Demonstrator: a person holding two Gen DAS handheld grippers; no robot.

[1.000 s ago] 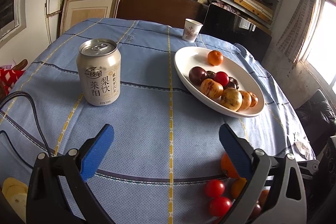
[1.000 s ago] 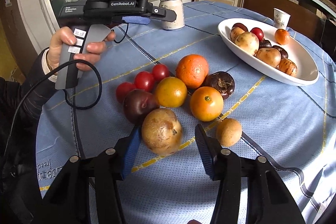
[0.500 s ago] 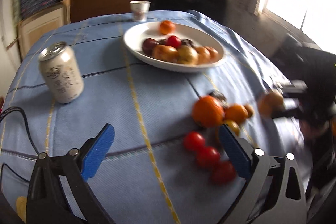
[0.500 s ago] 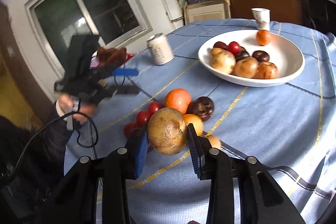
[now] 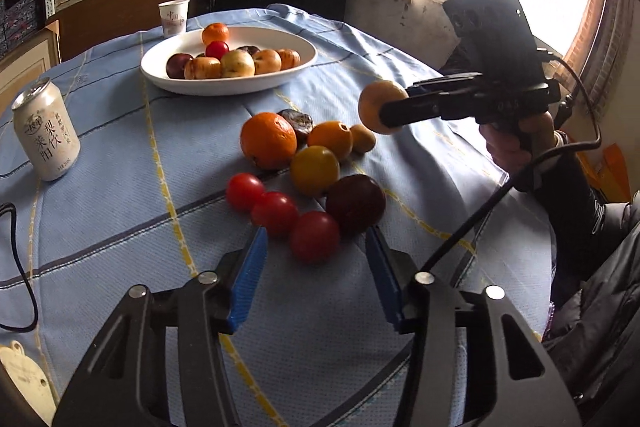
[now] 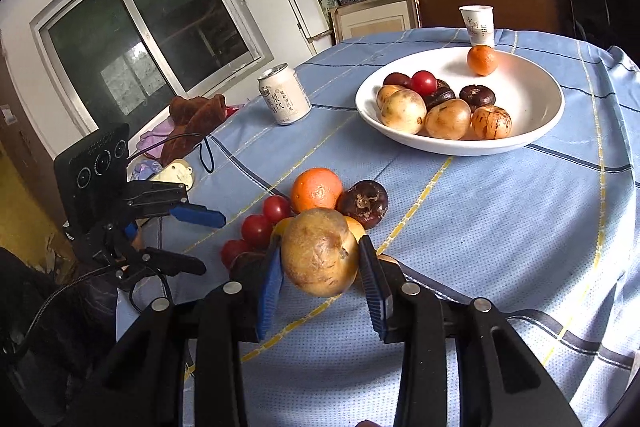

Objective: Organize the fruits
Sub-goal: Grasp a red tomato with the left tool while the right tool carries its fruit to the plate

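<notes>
Loose fruit lies mid-table: a big orange, a yellow orange, a dark plum and three red tomatoes. The nearest tomato sits just ahead of my left gripper. Its jaws are closing with a gap on both sides of the tomato. My right gripper is shut on a brown round fruit and holds it above the cloth. Its jaws are opening slightly, pads still on the fruit. A white plate with several fruits stands at the back.
A drink can stands at the left. A paper cup is behind the plate. A black cable trails over the table's left edge. A person's hand grips the right tool. Brown cloth lies beyond the table.
My left gripper swung right toward the loose fruit and its jaws narrowed a lot. My right gripper closed on the brown fruit and lifted it off the table.
</notes>
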